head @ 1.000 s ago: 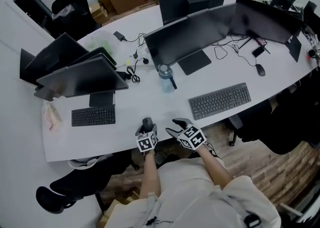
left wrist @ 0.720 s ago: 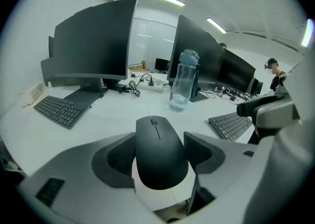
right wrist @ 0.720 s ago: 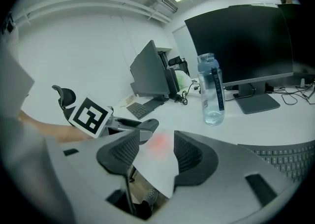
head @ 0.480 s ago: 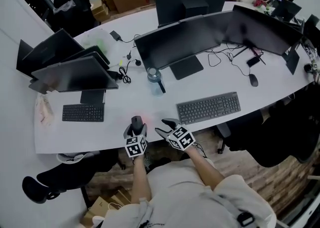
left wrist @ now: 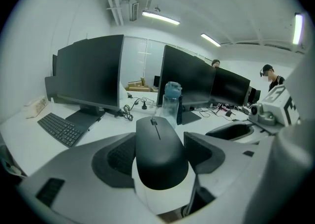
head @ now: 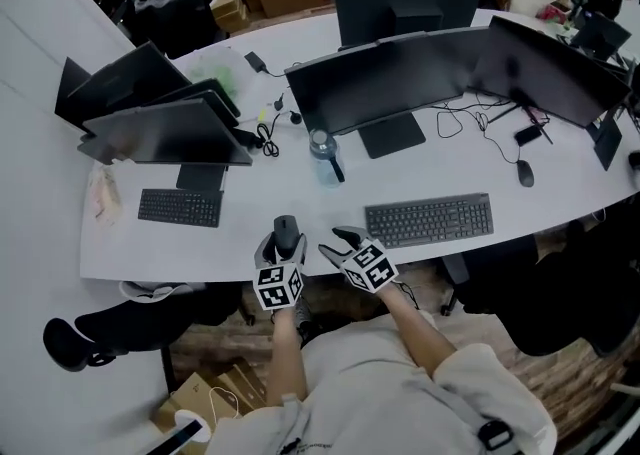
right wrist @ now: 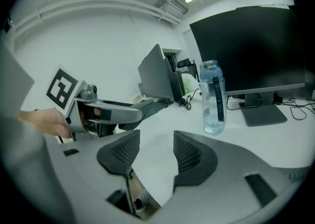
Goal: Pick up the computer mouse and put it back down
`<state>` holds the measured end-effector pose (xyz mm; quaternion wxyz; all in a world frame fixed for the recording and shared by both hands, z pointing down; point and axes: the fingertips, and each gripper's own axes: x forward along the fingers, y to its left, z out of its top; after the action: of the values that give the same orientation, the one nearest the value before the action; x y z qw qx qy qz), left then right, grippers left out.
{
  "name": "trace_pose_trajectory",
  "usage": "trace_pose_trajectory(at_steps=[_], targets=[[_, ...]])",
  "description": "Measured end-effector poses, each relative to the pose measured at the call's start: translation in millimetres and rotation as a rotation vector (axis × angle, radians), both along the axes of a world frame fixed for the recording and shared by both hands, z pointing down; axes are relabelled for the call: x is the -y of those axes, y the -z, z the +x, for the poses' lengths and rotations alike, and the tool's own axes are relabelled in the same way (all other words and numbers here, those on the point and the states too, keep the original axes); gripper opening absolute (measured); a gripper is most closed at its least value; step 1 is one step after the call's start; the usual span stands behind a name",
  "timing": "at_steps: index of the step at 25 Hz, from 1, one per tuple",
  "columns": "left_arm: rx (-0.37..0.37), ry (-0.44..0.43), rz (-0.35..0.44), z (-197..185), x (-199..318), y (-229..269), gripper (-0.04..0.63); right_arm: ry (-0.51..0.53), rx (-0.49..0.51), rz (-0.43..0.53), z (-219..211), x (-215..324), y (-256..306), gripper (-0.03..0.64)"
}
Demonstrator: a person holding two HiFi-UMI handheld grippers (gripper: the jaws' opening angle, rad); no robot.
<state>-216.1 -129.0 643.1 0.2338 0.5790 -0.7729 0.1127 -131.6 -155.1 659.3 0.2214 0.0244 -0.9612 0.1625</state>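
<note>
Step in hand: the pick-up half, near its top. Your left gripper (head: 285,243) is clamped on the mouse (left wrist: 158,142), with a pad against each side and the wheel end pointing away from you toward the water bottle (left wrist: 171,101). In the head view the mouse sits over the front edge of the desk (head: 170,243), left of the large keyboard (head: 428,220) and right of the small keyboard (head: 180,207). My read is that it's carried clear of the desk, not resting on it, though no view shows the gap underneath.

Your right gripper (right wrist: 156,149) is empty: its jaws stand apart with only bare desk and a slice of floor between them. It hovers just beside the left one at the same front edge and has no part in this task.

Next move, as I judge it: the put-down.
- Lower the left gripper straight down onto bare desk just inside the front edge.
- Keep the mouse level so its base lands flat.
- Spread the jaws only once it's seated.
- Watch the edge; the mouse is close enough to it that an early release could drop it to the floor.
</note>
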Motion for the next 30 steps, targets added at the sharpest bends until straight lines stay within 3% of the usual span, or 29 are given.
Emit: trace_pose_trajectory(at_steps=[9,15,23,30], targets=[[0.028,0.059,0.119,8,-8,49,0.304,0.057,0.061,0.006,-6,3,6,0.182],[0.074,0.124,0.103,9,-37,56,0.304,0.111,0.11,0.025,-13,-5,14,0.167],[0.095,0.156,0.113,14,-56,58,0.304,0.097,0.189,0.035,-12,-9,25,0.005],[0.109,0.131,0.106,15,-58,59,0.304,0.118,0.15,0.002,-11,-15,21,0.005]])
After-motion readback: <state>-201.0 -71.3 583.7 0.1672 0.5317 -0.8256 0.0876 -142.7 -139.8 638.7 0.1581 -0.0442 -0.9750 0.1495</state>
